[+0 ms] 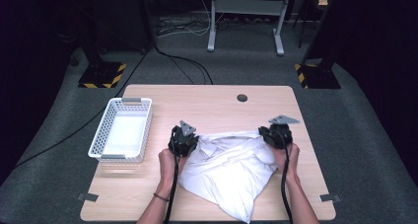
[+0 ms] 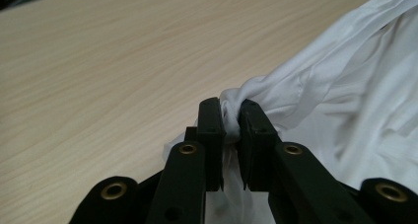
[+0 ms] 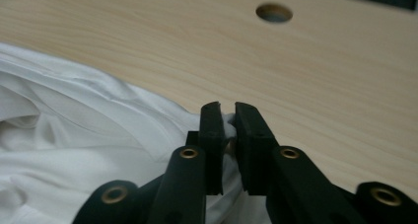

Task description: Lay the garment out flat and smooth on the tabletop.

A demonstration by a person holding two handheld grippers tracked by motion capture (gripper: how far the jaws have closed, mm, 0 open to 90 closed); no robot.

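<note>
A white basket sits at the left of the wooden table, with nothing visible in it. Just right of it lies a crumpled white cloth. The left gripper and the right gripper each have their 2 jaws clamped on a bunched edge. Grey carpet and cables lie beyond.
</note>
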